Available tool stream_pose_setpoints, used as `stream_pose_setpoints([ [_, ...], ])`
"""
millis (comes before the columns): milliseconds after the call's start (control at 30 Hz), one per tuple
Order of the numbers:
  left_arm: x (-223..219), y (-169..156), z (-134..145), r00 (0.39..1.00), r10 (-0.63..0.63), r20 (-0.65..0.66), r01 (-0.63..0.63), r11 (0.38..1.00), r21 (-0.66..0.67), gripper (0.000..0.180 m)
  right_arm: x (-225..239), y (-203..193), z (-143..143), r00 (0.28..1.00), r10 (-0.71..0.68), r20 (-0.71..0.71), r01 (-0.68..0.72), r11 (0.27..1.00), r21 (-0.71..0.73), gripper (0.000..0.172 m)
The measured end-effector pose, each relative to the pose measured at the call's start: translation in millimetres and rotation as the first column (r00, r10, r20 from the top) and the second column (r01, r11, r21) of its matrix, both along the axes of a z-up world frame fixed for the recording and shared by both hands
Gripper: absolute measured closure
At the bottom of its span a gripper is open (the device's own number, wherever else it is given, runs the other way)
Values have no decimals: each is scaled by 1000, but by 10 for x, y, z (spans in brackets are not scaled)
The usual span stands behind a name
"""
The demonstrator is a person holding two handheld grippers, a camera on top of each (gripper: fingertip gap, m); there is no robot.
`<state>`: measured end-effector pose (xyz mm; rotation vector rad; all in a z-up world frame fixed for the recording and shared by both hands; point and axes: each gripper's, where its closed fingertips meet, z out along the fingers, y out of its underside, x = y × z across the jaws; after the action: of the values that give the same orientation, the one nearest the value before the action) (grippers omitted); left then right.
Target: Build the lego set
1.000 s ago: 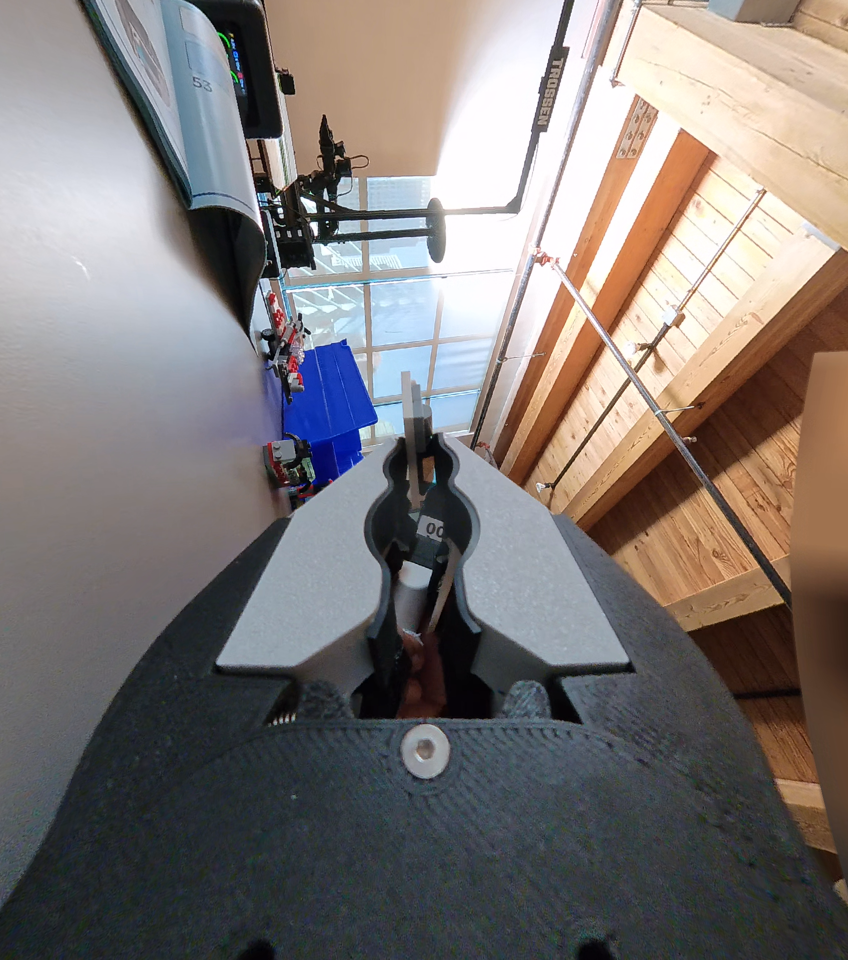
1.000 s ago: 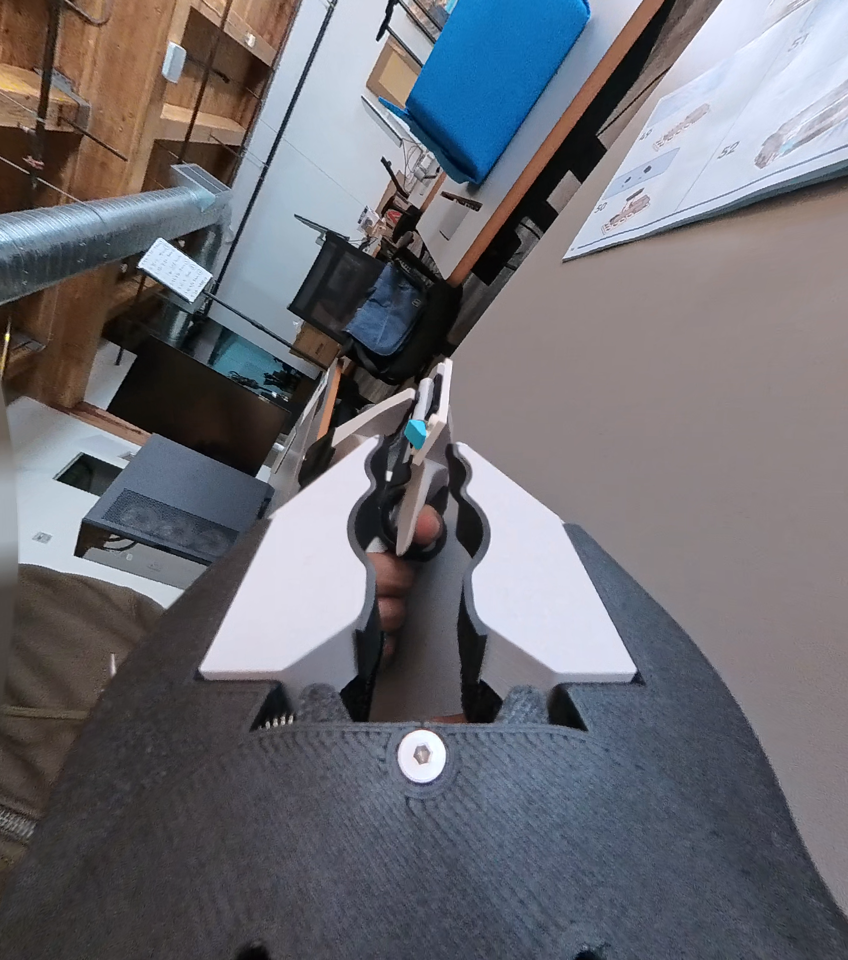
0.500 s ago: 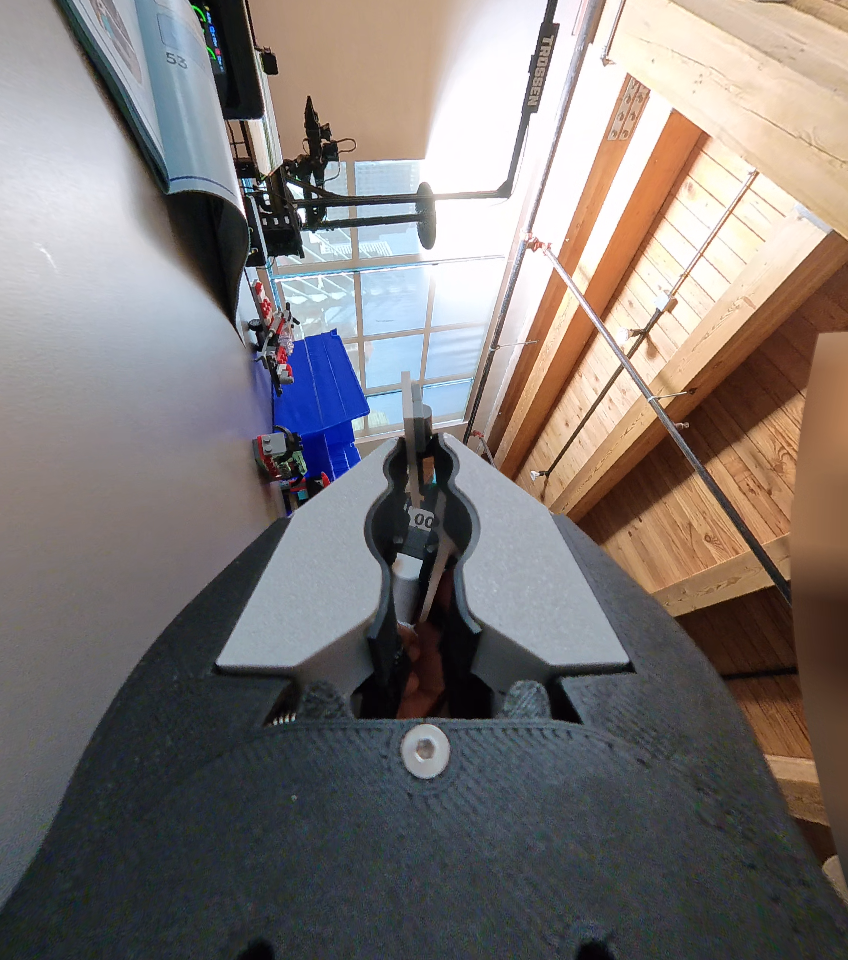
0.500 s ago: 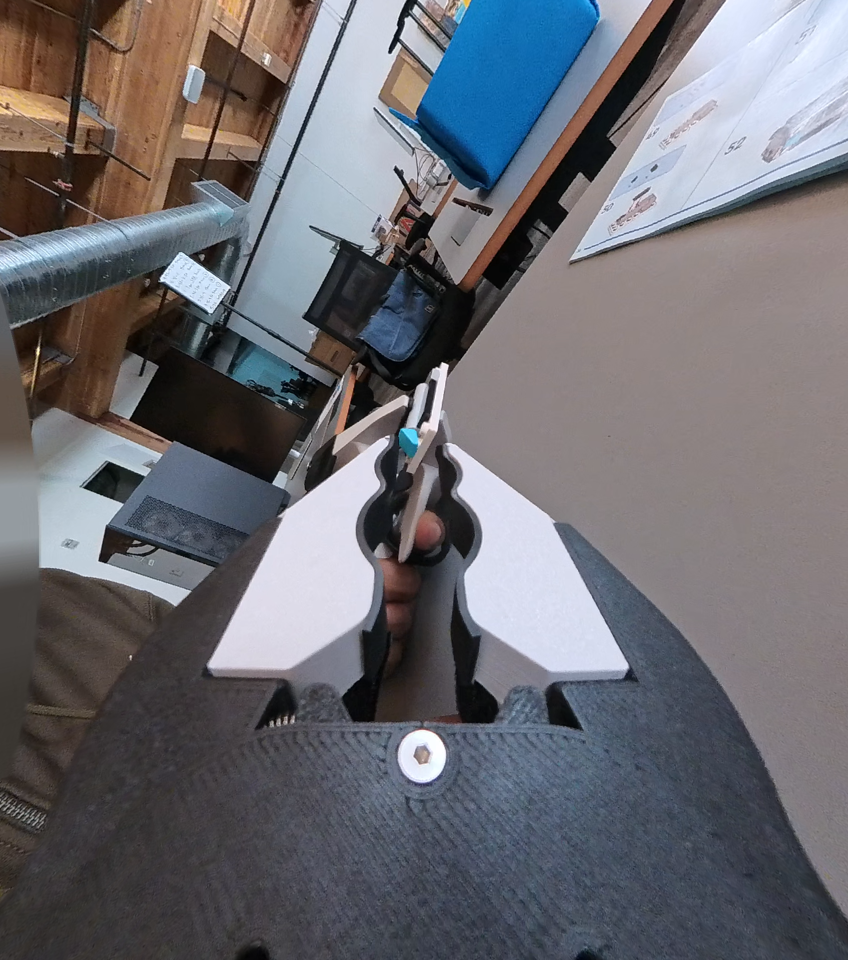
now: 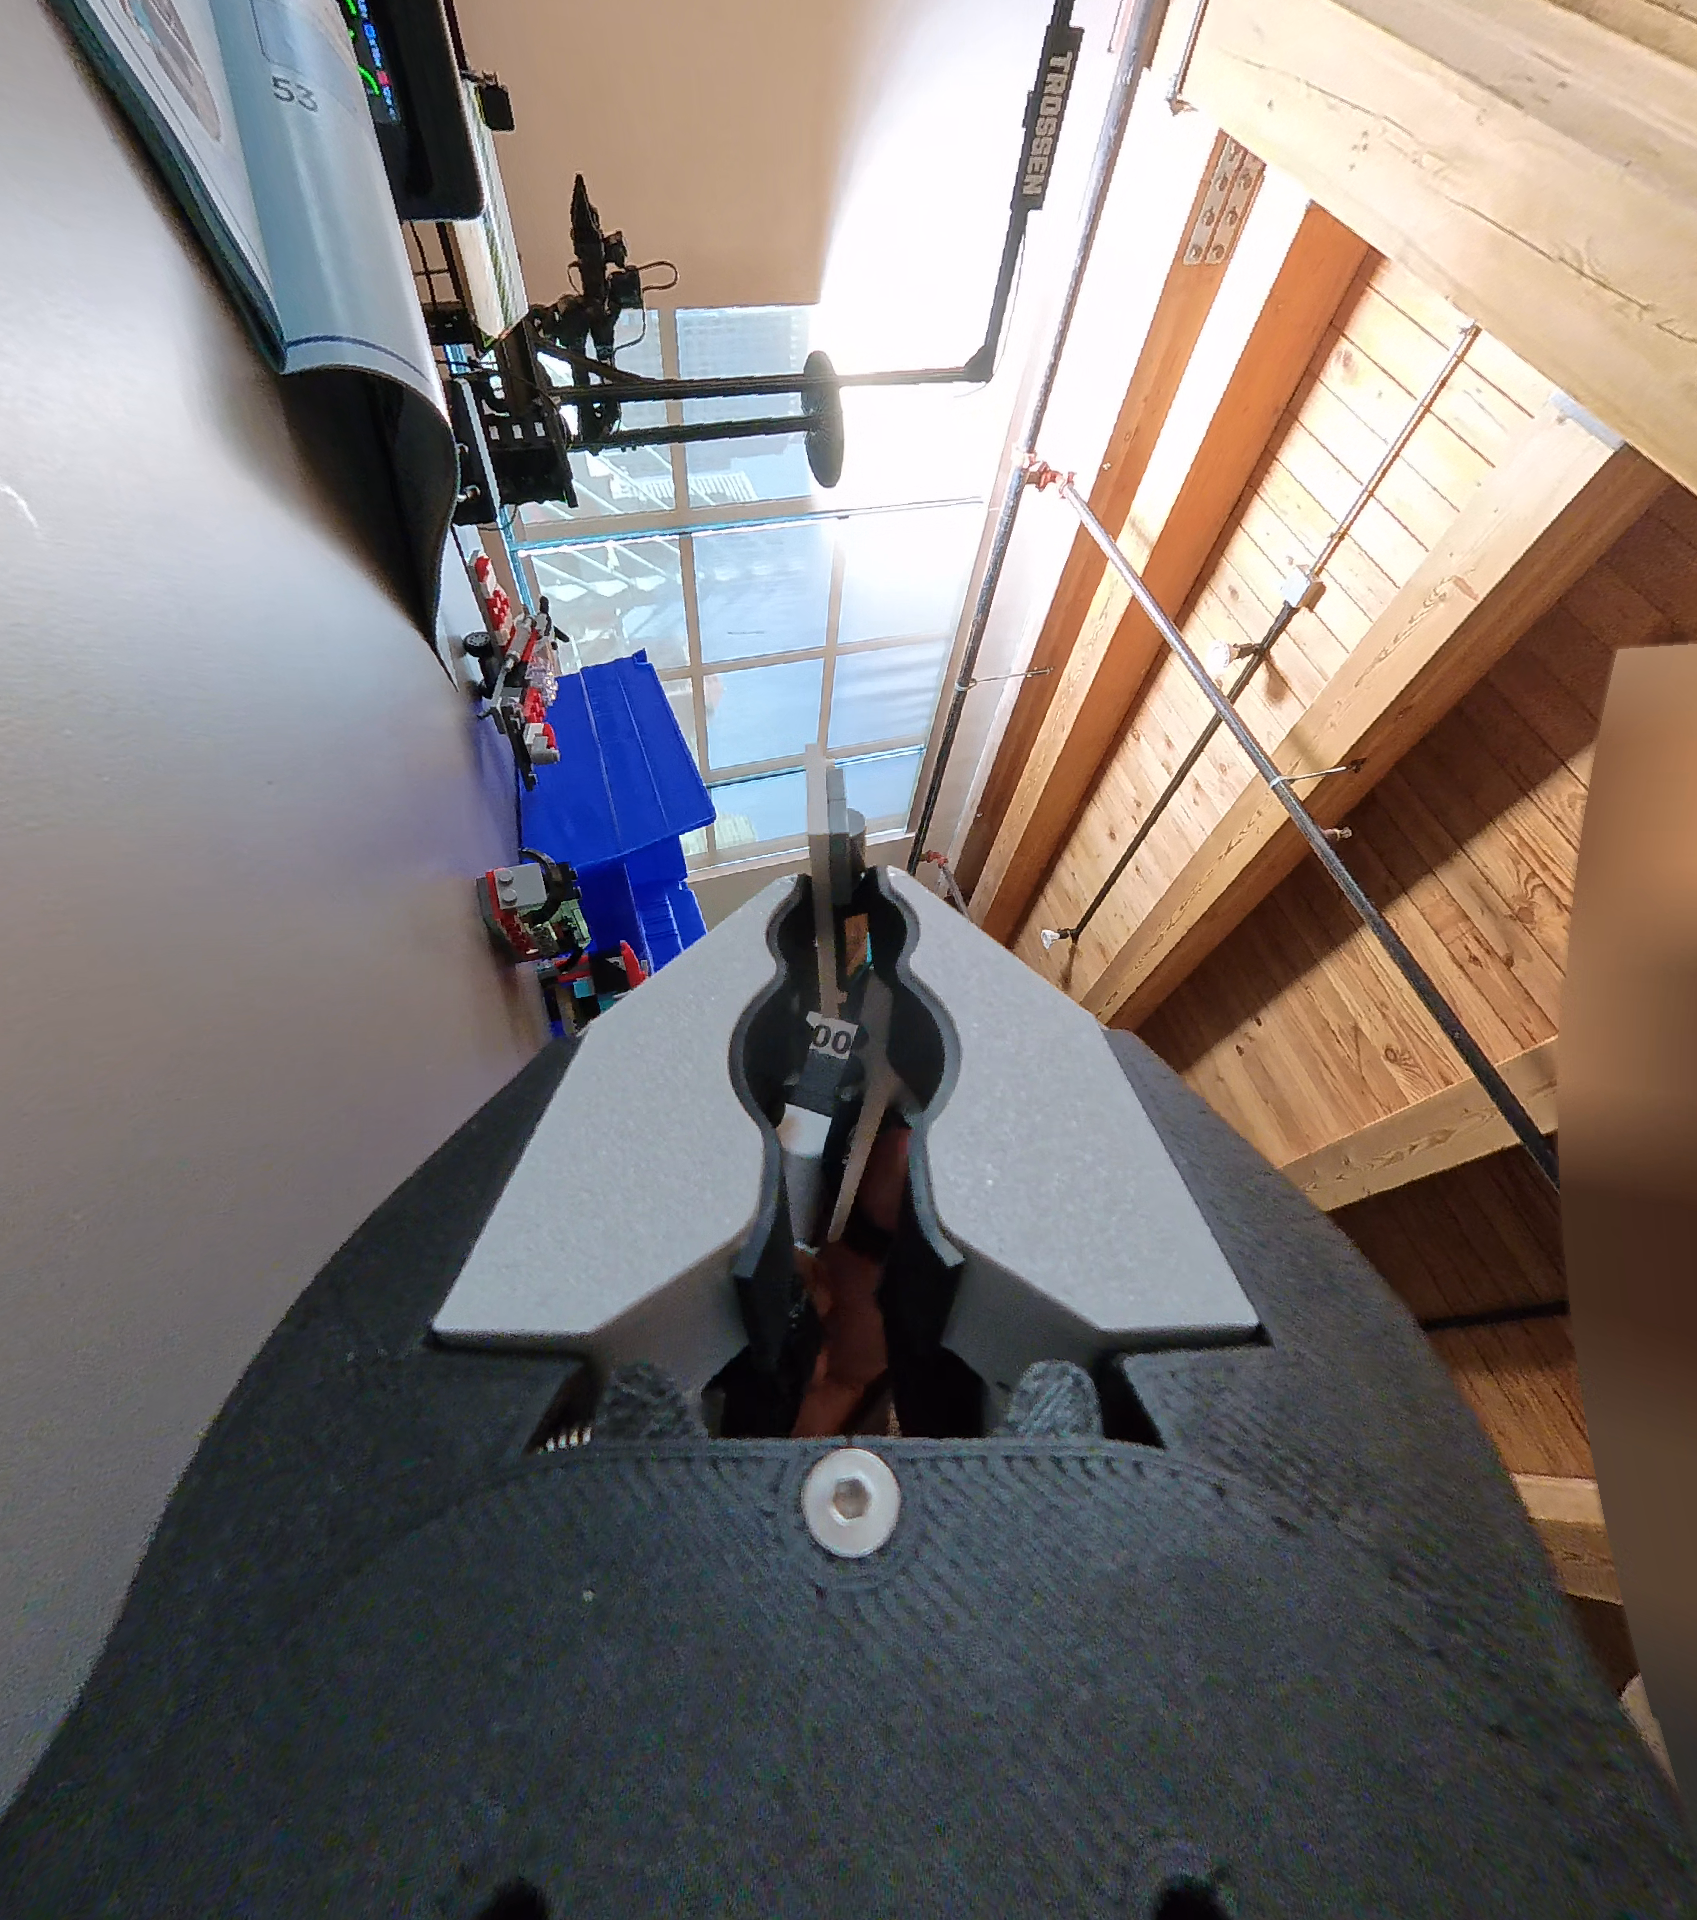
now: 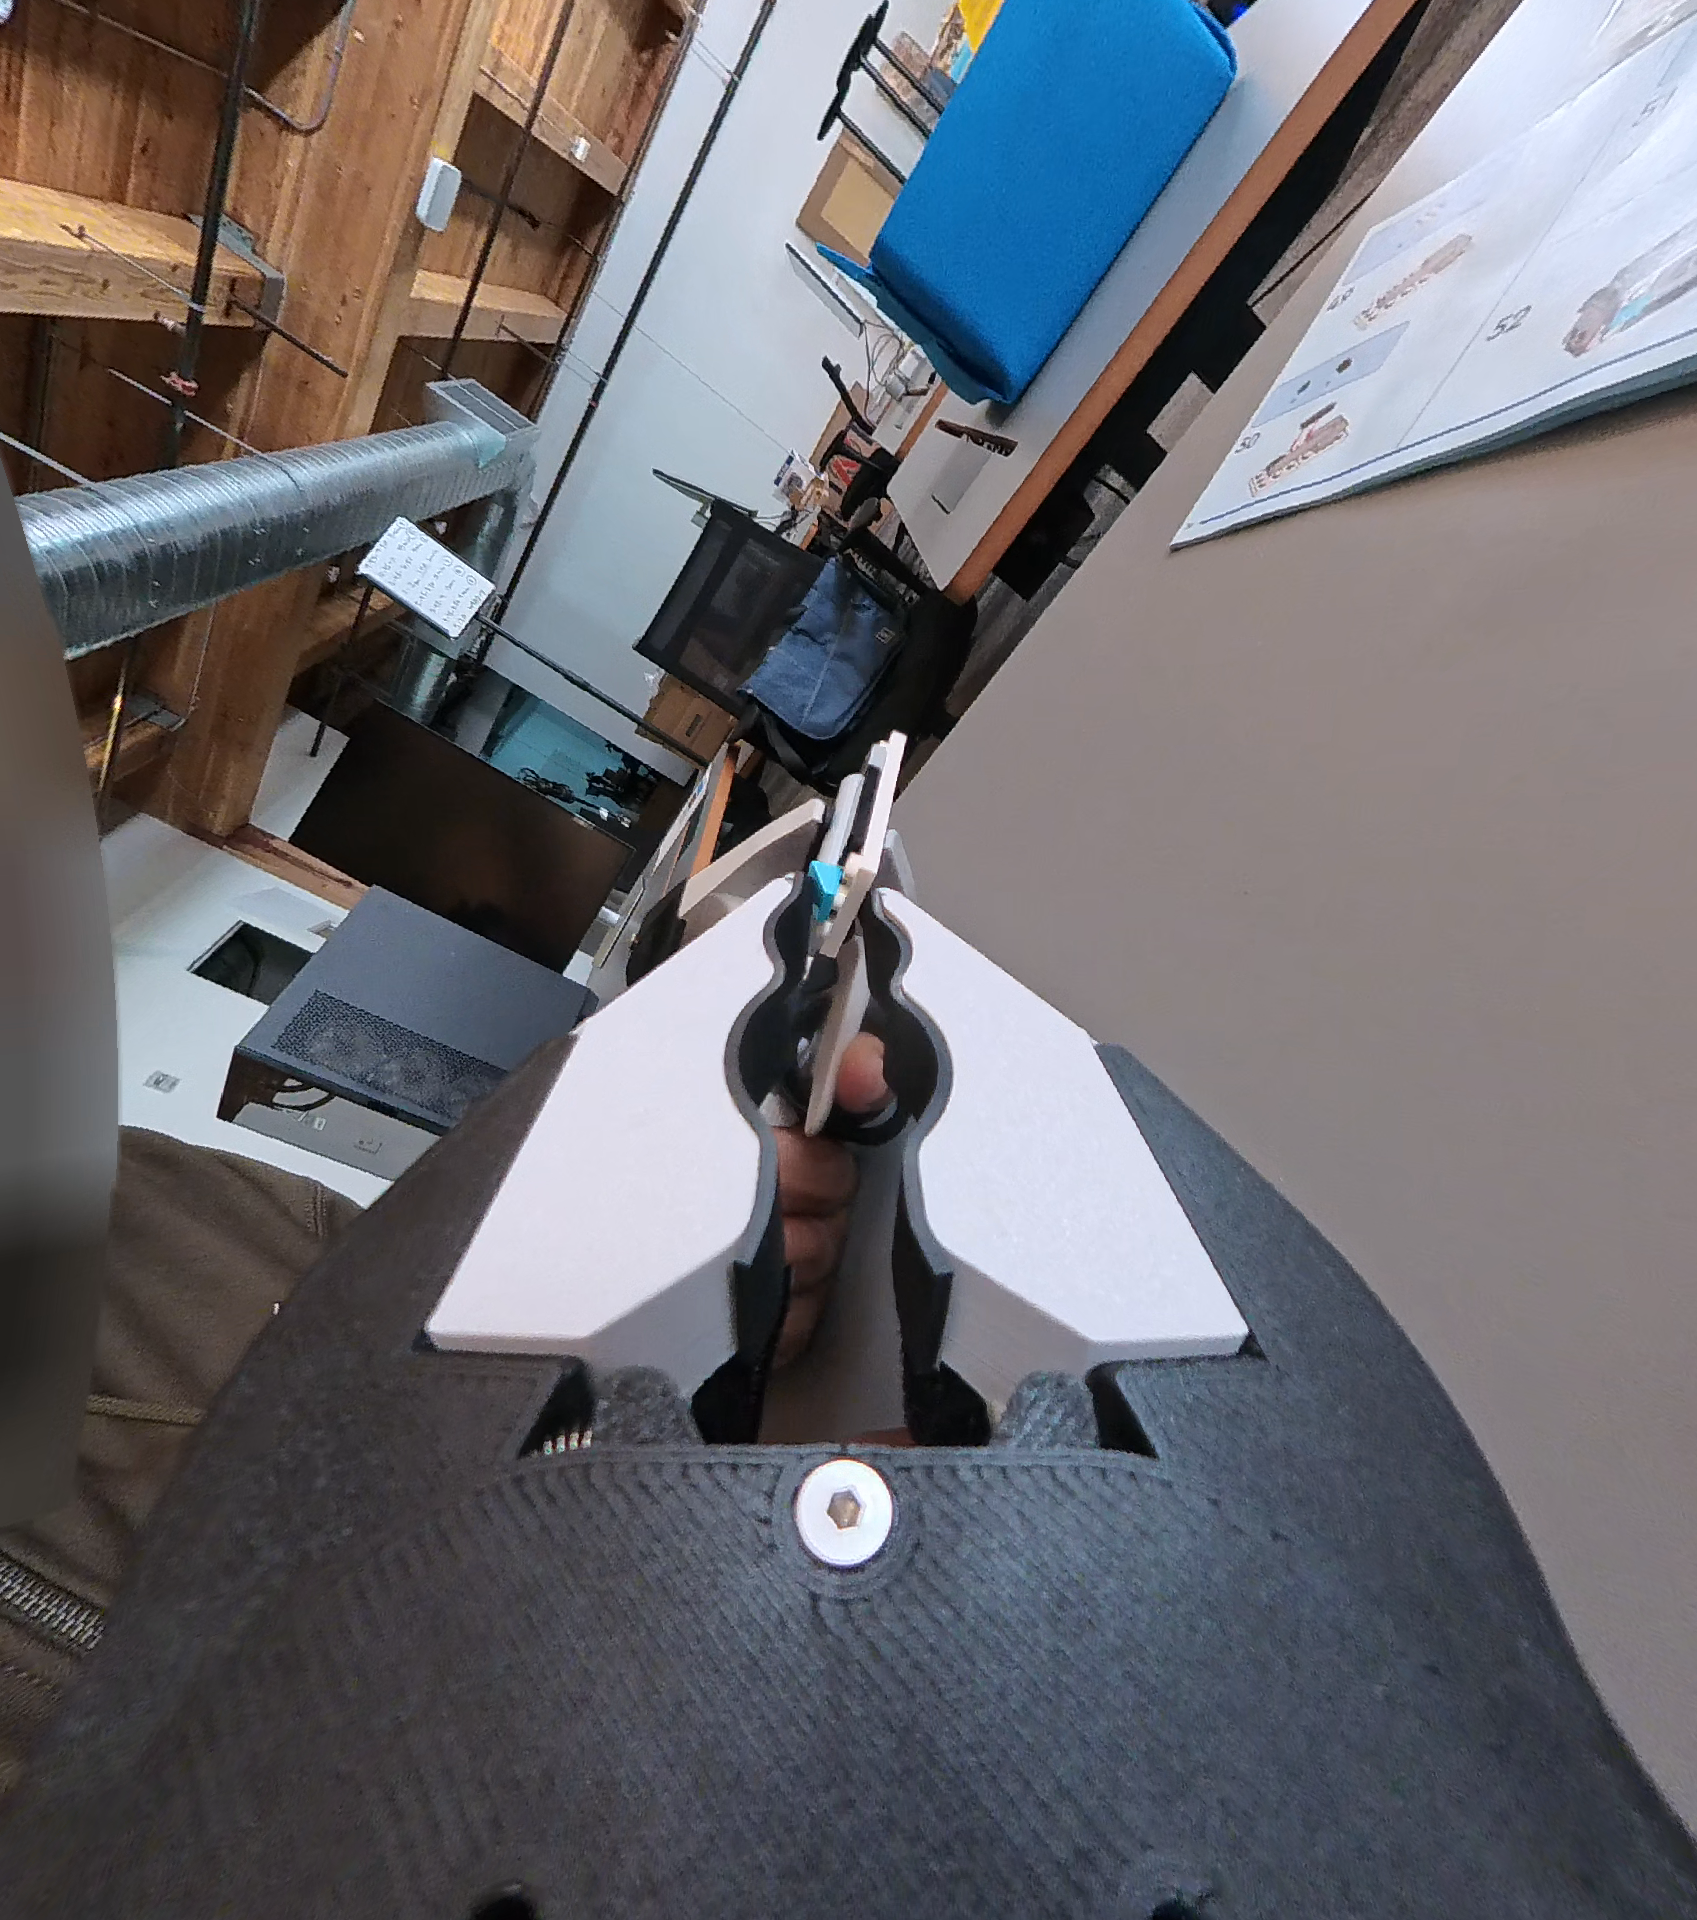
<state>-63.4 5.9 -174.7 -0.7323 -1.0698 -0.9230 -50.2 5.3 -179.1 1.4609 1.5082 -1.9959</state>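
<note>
The grey-brown tabletop (image 5: 148,935) carries stacked blue plastic bins (image 5: 615,790) at its far edge, their contents hidden, with small brick-built models (image 5: 532,904) beside them. Off the tabletop, the left gripper (image 5: 839,894) clamps a thin grey plate assembly (image 5: 828,831). The right gripper (image 6: 844,904) clamps a white plate assembly with a small turquoise piece (image 6: 859,831).

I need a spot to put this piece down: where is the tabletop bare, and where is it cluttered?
The grey tabletop is bare between the open instruction booklet and the brick models by the blue bins. In the right wrist view it is bare below the booklet. It is crowded around the models and bins.
</note>
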Motion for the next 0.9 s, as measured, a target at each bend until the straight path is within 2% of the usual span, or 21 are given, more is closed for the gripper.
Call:
stream_pose_setpoints([
  [600,38,-22,182,997,6,-81,3,994,111,171,37,-29,175,997,-29,-78,27,999,-32,166],
  [900,60,-18,239,994,11,-104,5,988,152,171,51,-25,228,985,-55,-162,64,997,51,166],
])
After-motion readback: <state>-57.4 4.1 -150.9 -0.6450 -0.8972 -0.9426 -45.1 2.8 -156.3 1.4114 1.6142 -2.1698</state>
